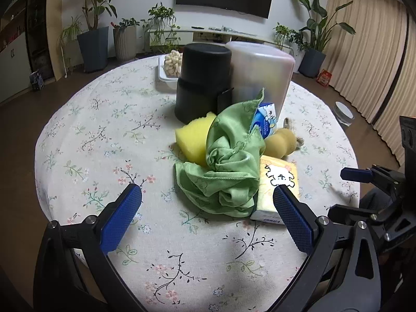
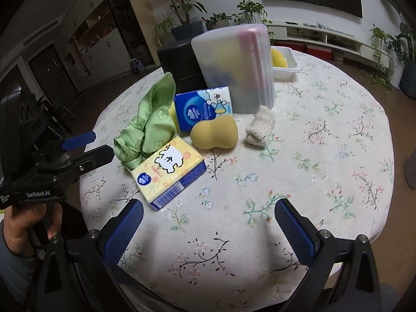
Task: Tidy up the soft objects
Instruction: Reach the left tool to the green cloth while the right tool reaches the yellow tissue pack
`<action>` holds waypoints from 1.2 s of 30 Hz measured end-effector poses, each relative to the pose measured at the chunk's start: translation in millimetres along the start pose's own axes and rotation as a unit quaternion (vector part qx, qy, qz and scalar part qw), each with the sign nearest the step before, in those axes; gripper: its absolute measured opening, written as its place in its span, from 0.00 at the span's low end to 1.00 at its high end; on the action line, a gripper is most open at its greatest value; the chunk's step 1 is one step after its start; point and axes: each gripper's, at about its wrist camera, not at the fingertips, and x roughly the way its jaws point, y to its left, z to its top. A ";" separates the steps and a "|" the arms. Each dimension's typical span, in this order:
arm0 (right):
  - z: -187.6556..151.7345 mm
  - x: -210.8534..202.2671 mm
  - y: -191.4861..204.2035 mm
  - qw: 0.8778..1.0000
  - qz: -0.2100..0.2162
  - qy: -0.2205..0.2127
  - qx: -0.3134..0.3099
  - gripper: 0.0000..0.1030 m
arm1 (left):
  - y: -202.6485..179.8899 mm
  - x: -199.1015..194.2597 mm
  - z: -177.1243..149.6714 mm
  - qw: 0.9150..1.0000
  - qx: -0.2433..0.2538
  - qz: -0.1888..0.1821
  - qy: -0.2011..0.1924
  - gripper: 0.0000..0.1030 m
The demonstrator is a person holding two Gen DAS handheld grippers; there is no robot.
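A crumpled green cloth (image 1: 228, 161) lies mid-table, over a yellow sponge (image 1: 193, 140). Beside it are a yellow tissue pack (image 1: 279, 179), a blue tissue pack (image 1: 265, 122) and a tan peanut-shaped sponge (image 1: 280, 143). My left gripper (image 1: 208, 197) is open and empty, just short of the cloth. In the right wrist view the cloth (image 2: 148, 124), yellow pack (image 2: 169, 169), blue pack (image 2: 202, 106), tan sponge (image 2: 214, 131) and a rolled cream sock (image 2: 261, 126) lie ahead. My right gripper (image 2: 209, 212) is open and empty, near the table's front.
A black cylinder bin (image 1: 202, 83) and a frosted plastic container (image 1: 262, 72) stand behind the pile. A white tray (image 1: 166, 75) with a beige item sits at the back. The left gripper (image 2: 78, 140) shows at the left in the right wrist view.
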 end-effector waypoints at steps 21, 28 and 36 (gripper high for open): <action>-0.2 32.5 41.7 1.000 -0.011 0.012 -0.007 1.00 | -9.7 37.5 18.8 0.998 0.021 -0.009 0.051 0.98; 4.6 44.5 39.5 1.000 -0.012 0.023 0.010 1.00 | 3.9 43.6 16.5 0.998 -0.014 -0.020 0.056 0.89; 7.8 50.2 45.8 0.999 -0.024 0.020 0.008 1.00 | -3.4 49.1 17.6 0.998 -0.007 -0.033 0.056 0.69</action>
